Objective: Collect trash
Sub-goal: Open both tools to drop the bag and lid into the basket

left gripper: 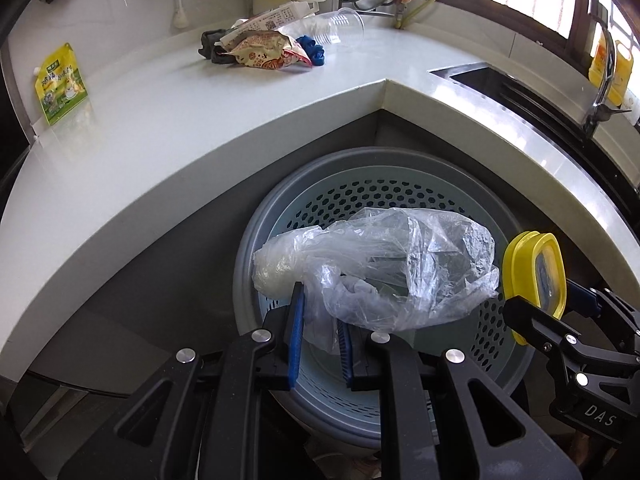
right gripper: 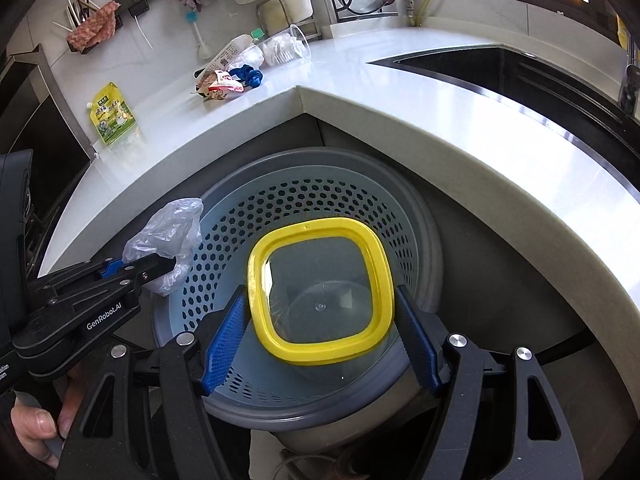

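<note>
Left wrist view: the left gripper (left gripper: 320,316) pinches a clear plastic bag (left gripper: 384,268) over the perforated bin (left gripper: 400,200) at lower centre. Right wrist view: the right gripper (right gripper: 320,316), spread wide, grips a yellow-rimmed tub (right gripper: 320,292) above that bin. More trash (right gripper: 240,72) lies on the counter (right gripper: 400,92), upper centre.

The bin (right gripper: 304,208) sits below the counter (right gripper: 400,92) corner. A bag (left gripper: 384,268) and lid (right gripper: 320,292) hang above it, bag left. Litter (left gripper: 272,46) lies on the counter behind.

The white counter (right gripper: 400,92) bends around a corner; on it lie a yellow-green pouch (right gripper: 113,119), a pile of wrappers (right gripper: 224,84) and a clear cup (right gripper: 292,46).
</note>
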A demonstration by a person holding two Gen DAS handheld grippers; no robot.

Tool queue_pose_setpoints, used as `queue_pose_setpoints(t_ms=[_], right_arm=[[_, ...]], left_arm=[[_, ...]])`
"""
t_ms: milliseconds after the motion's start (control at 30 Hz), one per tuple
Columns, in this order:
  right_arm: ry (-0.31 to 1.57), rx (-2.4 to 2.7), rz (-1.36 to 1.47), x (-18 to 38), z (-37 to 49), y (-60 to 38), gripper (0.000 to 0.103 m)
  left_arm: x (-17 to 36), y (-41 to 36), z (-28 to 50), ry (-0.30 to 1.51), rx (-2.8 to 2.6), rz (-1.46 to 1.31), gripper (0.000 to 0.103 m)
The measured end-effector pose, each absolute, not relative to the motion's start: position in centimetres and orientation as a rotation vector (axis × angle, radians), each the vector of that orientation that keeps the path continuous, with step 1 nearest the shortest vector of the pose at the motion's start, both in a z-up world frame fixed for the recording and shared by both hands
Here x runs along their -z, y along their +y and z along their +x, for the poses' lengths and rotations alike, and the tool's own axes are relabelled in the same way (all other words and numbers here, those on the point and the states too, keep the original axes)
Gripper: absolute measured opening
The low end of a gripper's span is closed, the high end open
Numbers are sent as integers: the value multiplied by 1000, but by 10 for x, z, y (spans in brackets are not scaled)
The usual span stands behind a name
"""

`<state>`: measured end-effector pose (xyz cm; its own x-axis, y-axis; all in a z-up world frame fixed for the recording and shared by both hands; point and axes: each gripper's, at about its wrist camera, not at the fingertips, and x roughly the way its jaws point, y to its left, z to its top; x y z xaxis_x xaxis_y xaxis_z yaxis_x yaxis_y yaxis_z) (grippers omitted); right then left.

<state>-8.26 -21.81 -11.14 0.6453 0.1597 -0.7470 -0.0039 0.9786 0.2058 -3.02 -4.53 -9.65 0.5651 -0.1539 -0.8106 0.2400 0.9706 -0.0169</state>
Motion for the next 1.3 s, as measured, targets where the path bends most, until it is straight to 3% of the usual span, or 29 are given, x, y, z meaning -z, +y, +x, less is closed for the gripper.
queue_pose_setpoints(t_ms=[467,567,633,1067,1233,1300], right_arm=[[881,-98,194,116,-77,-219,70],[883,-102,194,115,-76,-219,72],[880,-104,199,115,-76,-220,78],[867,-98,224,114,-78,-224,78],[861,-97,230,115,-78,-226,78],[855,-97,231,114,-79,-226,78]], left_arm=[[103,-42,-21,972,237,78,19],[102,-43,-23,969,231,78,36],[100,-42,-24,960,231,68,57],[99,-38,-26,951,219,64,66],[97,-35,-27,936,207,59,82],[95,-34,-27,929,207,54,83]])
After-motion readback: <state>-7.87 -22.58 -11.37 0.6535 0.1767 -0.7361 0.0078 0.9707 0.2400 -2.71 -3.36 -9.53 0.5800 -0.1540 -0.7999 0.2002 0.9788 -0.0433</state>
